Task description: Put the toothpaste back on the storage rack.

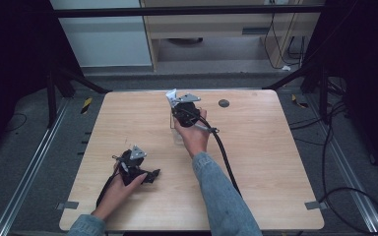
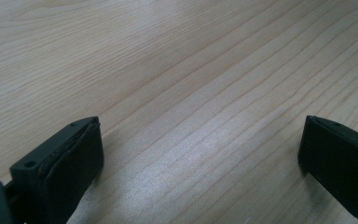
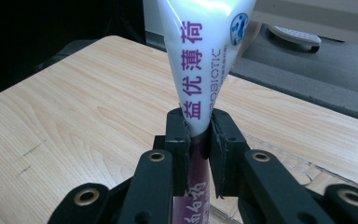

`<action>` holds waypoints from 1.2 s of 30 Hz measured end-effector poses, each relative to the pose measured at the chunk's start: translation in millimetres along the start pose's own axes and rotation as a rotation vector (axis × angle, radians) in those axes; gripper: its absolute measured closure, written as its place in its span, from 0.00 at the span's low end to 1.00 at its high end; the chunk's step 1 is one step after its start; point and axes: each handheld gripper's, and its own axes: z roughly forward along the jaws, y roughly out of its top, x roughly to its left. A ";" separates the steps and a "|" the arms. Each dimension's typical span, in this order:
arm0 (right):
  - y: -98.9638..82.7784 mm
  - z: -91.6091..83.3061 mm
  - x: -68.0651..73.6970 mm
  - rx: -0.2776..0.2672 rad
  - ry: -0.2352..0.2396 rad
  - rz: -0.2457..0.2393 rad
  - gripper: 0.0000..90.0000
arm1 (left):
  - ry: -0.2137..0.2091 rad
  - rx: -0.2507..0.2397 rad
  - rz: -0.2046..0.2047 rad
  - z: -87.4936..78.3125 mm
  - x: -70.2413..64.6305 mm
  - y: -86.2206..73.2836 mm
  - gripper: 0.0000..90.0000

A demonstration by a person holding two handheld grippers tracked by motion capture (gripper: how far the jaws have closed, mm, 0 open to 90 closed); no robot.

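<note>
**One tube pinched, one gripper idle**

While your right gripper (image 3: pixel 199 135) has its jaws squeezed tight on a white toothpaste tube (image 3: pixel 204 60), much of that tube stays hidden: its lower purple part runs down behind the jaws, and its flat top end is cut off at the upper edge of the right gripper view. From the high view, the tube (image 1: pixel 171 96) is a small pale tip above your right hand (image 1: pixel 193 135), near the table's far edge, too small to read. Something clear lies on the wood just past the right jaw; you cannot tell what it is.

Your left gripper (image 2: pixel 200 154) rests low over the wooden table (image 2: pixel 177 70), jaws spread wide with bare wood between them.

Count: one tube, two grippers, one dark round spot (image 1: pixel 223 103) on the table to the right of the tube.
</note>
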 end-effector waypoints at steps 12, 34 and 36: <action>-3.4 2.3 -1.9 0.013 -0.009 0.012 0.87 | 0.000 0.000 0.000 0.0 0.0 0.0 0.00; -0.9 6.4 -2.3 0.020 -0.006 0.024 0.86 | 0.000 0.000 0.000 0.0 0.0 0.0 0.00; -0.9 6.2 -2.7 0.020 -0.002 0.030 0.86 | 0.000 0.000 0.000 0.0 0.0 0.0 0.00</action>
